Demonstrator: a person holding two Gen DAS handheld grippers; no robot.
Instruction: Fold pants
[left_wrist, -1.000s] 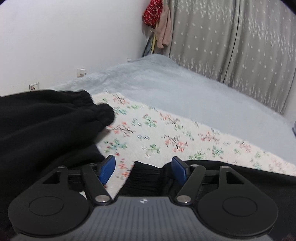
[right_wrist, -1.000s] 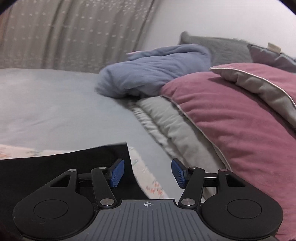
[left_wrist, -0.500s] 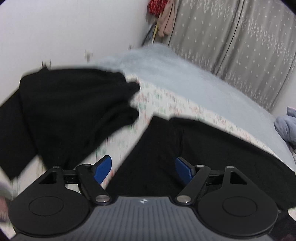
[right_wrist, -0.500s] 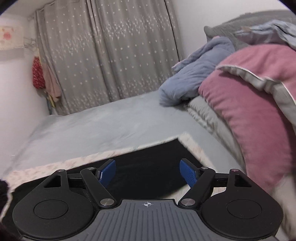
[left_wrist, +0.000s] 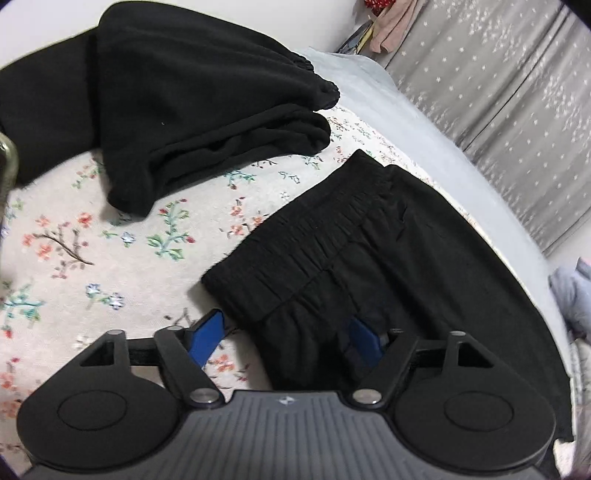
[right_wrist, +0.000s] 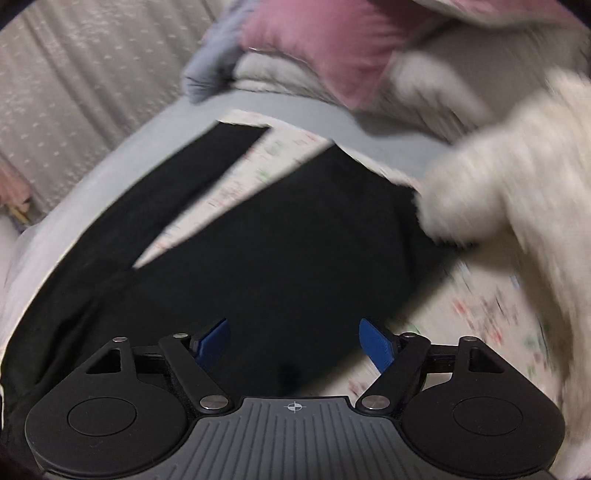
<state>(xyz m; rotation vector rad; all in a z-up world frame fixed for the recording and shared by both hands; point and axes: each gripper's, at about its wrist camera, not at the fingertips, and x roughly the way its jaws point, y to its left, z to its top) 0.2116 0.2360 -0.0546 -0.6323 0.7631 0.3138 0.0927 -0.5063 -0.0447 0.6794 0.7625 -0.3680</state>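
Black pants (left_wrist: 388, 251) lie flat on a floral cloth (left_wrist: 92, 236), their gathered waistband (left_wrist: 306, 236) towards the left. My left gripper (left_wrist: 286, 338) is open and empty, raised above the near waistband corner. In the right wrist view the two pant legs (right_wrist: 280, 236) spread apart in a V with floral cloth between them. My right gripper (right_wrist: 293, 341) is open and empty, above the near leg.
A second black garment (left_wrist: 192, 92) lies bunched at the far left of the floral cloth. A pink pillow (right_wrist: 321, 48), a grey pillow and a blue blanket (right_wrist: 207, 74) lie beyond the leg ends. A blurred white fuzzy shape (right_wrist: 517, 177) fills the right. Grey curtains (left_wrist: 498, 81) hang behind the bed.
Both grippers have risen and tilted downward, so the pants now show from above. Both stay open and empty. The white fuzzy shape has come into the right wrist view.
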